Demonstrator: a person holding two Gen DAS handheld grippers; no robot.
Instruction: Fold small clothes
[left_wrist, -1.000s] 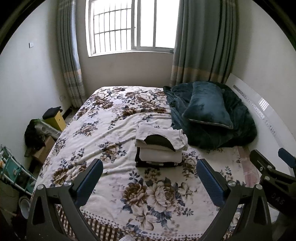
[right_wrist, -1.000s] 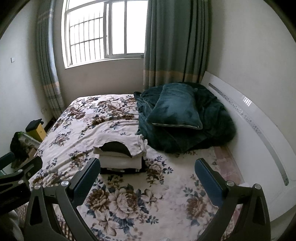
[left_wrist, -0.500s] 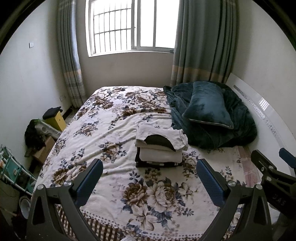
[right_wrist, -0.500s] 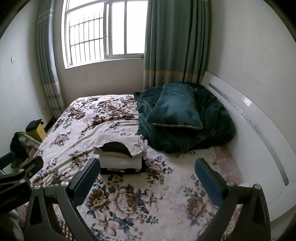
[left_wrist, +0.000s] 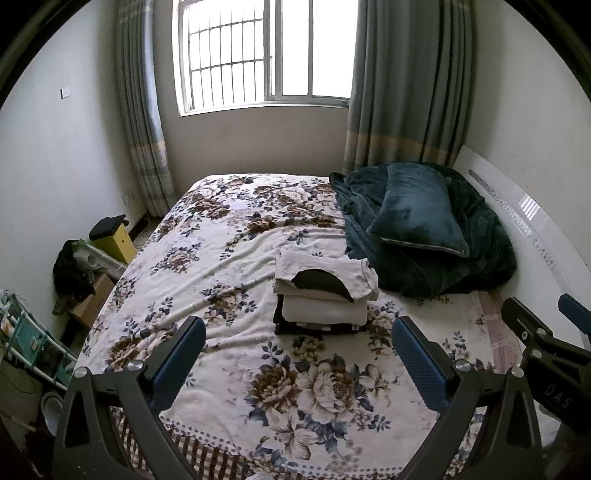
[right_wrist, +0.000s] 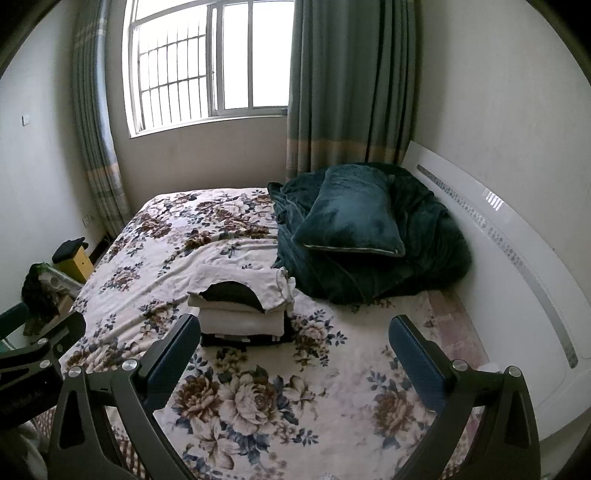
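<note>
- Almost nothing differs from the pictures a second back; both grippers hold the same raised pose above the near end of the bed (left_wrist: 229, 258), and the stack has not shifted; the stillness suggests a pause, either with the folding finished or before another garment is fetched; no unfolded garment shows in either view.
- The left gripper (left_wrist: 297, 347) has its fingers spread wide, gripping nothing; the right gripper (right_wrist: 293, 343) is likewise wide apart and empty; both hang well clear of the clothes.
- The stack of folded clothes (left_wrist: 323, 291) sits mid-bed on the floral bedspread (left_wrist: 317, 387), just beside a dark green blanket (left_wrist: 480, 258) with a matching pillow (left_wrist: 417, 214) on top; the uppermost piece is a pale T-shirt (left_wrist: 354, 275) whose dark inner neck shows; a cream piece lies under it, and dark pieces at the bottom.
- Writing: in the left view the right gripper's body at the picture's right edge bears pale letters reading roughly "DAS"; the rest is cut off; in the right view the left gripper's body carries a mark too blurred to read.
- A barred window (left_wrist: 266, 55) with curtains lights the far wall.
</note>
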